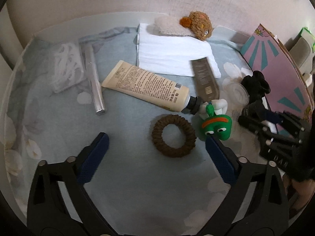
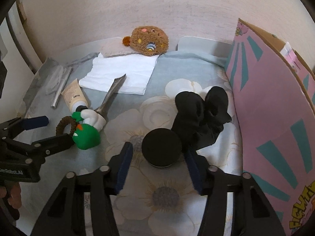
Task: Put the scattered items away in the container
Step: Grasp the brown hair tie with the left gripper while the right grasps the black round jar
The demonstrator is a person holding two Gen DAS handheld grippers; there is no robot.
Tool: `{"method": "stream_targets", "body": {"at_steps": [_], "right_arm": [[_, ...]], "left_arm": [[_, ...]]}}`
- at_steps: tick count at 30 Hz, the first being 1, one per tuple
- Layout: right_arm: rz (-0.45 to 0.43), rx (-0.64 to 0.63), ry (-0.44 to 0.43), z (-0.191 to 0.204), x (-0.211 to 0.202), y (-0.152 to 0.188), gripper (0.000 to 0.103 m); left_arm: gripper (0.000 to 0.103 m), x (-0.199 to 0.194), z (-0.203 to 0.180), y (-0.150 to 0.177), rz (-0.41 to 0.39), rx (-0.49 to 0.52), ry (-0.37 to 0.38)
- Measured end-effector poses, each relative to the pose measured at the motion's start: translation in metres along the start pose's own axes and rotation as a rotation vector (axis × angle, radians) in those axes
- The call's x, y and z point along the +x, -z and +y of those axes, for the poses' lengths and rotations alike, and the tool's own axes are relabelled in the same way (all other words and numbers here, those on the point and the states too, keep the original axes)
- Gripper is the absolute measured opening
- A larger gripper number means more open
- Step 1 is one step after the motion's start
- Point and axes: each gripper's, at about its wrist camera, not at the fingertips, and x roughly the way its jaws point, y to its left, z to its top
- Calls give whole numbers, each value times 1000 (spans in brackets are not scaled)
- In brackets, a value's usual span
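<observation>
My right tool (image 2: 158,157) is spread around the black-lidded jar (image 2: 161,147), low centre of frame, not yet gripping. My left tool (image 1: 156,147) gapes near the brown hair tie (image 1: 174,135). Next: pinch the jar, carry it to the pink box (image 2: 275,106) at right.

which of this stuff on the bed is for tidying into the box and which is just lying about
Likely to tidy: cream tube, grey sachet, silver stick, brown scrunchie, frog toy, black socks, black-lidded jar, clear packet, into the pink box.

Probably just there: white cloth, brown plush, floral bedsheet.
</observation>
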Motion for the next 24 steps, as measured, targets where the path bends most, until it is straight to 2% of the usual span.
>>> {"method": "stream_targets", "body": {"at_steps": [2,4,6,10,13,15,16,18,19,21,24], "right_arm": [[-5,-6,8,0,0,0,40],[-6,-8,14,0,0,-1,36],[-7,-8,15,0,0,-1,36],[-8,-25,31,2,1,-2,36],[-10,-29,34,2,1,-1,36],[-11,-35,40,2,1,-1,33],[-13,-42,44,2,0,0,33],[-18,-45,49,2,-1,1,33],[-19,-45,49,3,-1,2,33],[-18,-43,46,3,-2,2,33],[-23,-42,44,6,-5,2,33]], "left_arm": [[84,0,-5,4,-7,57,-54],[84,0,-8,7,-14,94,-70],[76,0,-12,9,-25,117,-72],[69,2,-26,9,-43,187,-98],[56,2,-34,9,-54,229,-89],[41,0,-39,9,-59,262,-80],[37,0,-42,9,-60,281,-78],[18,-1,-49,11,-57,313,-60],[15,-1,-51,12,-56,317,-56],[14,0,-54,11,-55,318,-57],[13,-5,-50,9,-52,269,-34]]}}
